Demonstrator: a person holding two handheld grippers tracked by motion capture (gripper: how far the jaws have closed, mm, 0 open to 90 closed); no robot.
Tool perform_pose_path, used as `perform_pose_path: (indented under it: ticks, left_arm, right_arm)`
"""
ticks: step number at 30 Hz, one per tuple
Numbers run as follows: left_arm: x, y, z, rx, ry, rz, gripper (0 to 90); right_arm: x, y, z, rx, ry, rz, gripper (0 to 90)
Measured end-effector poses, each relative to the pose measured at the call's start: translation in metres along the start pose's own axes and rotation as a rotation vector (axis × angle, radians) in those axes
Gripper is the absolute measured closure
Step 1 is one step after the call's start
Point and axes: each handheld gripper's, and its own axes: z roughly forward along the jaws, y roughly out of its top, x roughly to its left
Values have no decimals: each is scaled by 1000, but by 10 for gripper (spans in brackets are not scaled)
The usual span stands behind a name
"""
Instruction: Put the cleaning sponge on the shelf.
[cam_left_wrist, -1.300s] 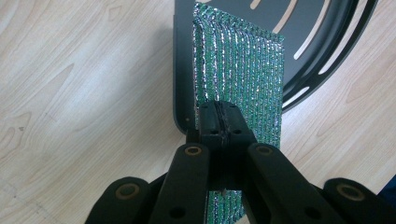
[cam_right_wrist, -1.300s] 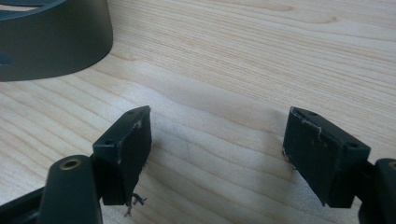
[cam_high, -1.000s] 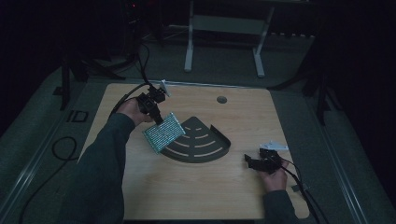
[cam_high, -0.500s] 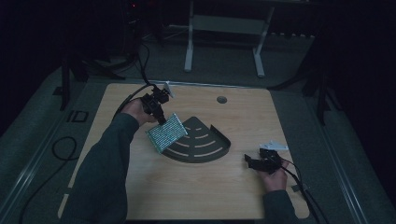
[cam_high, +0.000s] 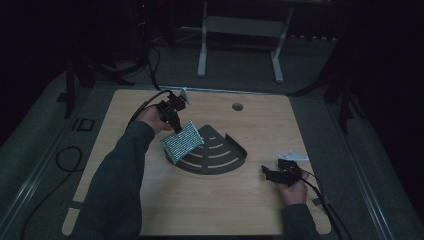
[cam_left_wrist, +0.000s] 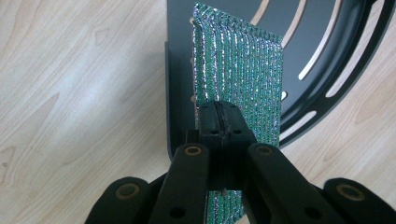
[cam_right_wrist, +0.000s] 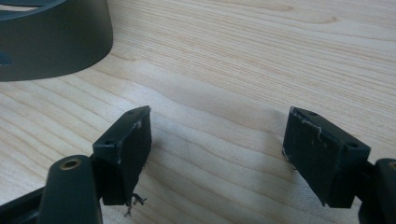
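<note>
The wooden table (cam_high: 250, 200) is the largest thing in the scene, pale and grained, with a small round hole (cam_high: 237, 106) set in it on the far side of the rack. The dark quarter-round rack (cam_high: 220, 155), a slotted metal tray with a raised curved wall, lies near the middle of the table and serves as the landmark. In the left gripper view its slots (cam_left_wrist: 322, 51) curve beyond the sponge, and in the right gripper view a stretch of its wall (cam_right_wrist: 51, 42) stands at the upper left.

The green and silver scouring sponge (cam_high: 182, 142) hangs tilted over the rack's left corner, one edge low against the tray; whether it touches cannot be told. The left gripper (cam_high: 173, 120), held in a hand (cam_high: 149, 119) at the rack's far left, is clamped on the sponge's upper edge, its jaws pressed together on the glittering fabric (cam_left_wrist: 238, 70).

The right gripper (cam_high: 274, 174) rests on the table to the right of the rack, well apart from it, with its jaws spread wide and bare wood between them (cam_right_wrist: 217, 135).
</note>
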Motion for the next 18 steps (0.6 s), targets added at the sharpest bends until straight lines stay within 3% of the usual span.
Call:
perform_pose_path:
  ticks: [18]
  left_arm:
    - [4,11,14,-5,-4,-2,898]
  right_arm:
    - [0,0,0,0,1,-1,231]
